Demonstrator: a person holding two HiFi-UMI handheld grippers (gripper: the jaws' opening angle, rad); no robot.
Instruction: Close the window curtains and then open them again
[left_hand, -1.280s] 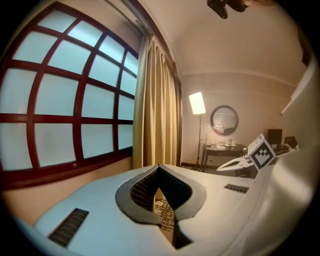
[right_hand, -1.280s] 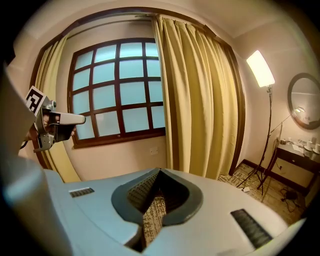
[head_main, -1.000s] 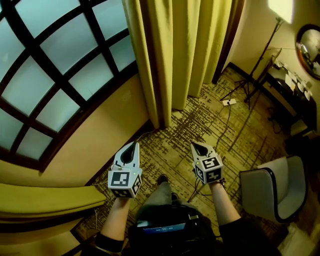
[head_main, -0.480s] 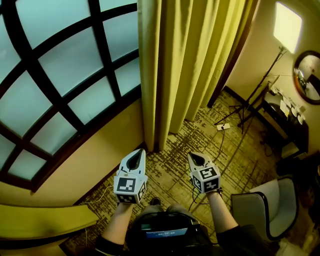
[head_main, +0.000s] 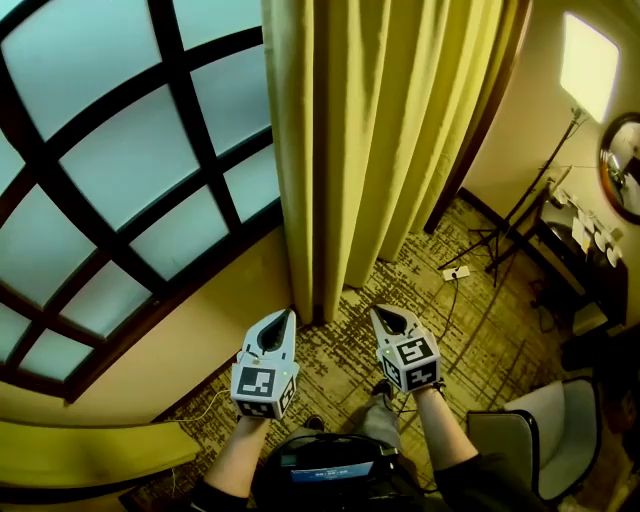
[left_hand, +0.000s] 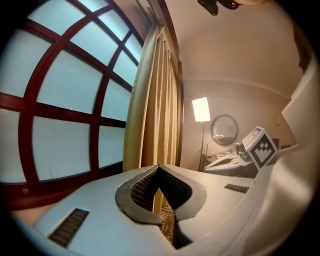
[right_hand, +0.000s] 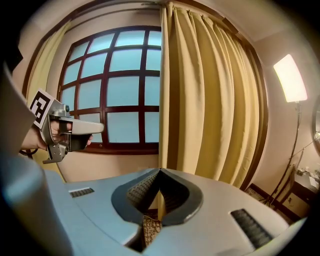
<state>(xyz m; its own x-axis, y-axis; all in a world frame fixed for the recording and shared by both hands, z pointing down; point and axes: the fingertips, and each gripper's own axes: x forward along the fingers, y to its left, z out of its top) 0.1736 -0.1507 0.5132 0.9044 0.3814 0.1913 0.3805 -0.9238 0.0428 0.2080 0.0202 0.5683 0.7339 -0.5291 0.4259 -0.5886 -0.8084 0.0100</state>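
Yellow curtain (head_main: 385, 140) gathered beside window (head_main: 110, 170), left gripper (head_main: 283, 317) and right gripper (head_main: 377, 313) closed (both empty), short of it

Yellow pleated fabric curtains: two. These are the right curtain (head_main: 380, 150) and the left curtain (right_hand: 44, 80).
Dark wood-framed grid window (head_main: 130, 160): one.
White two-jaw tools with marker cubes: two. These are the left gripper (head_main: 289, 313) and the right gripper (head_main: 375, 310).
Round wall mirror (head_main: 624, 165): one.
Bright panel lamp on a stand (head_main: 588, 65): one.
Grey shell chair (head_main: 540, 445): apparently one, in a dim corner.
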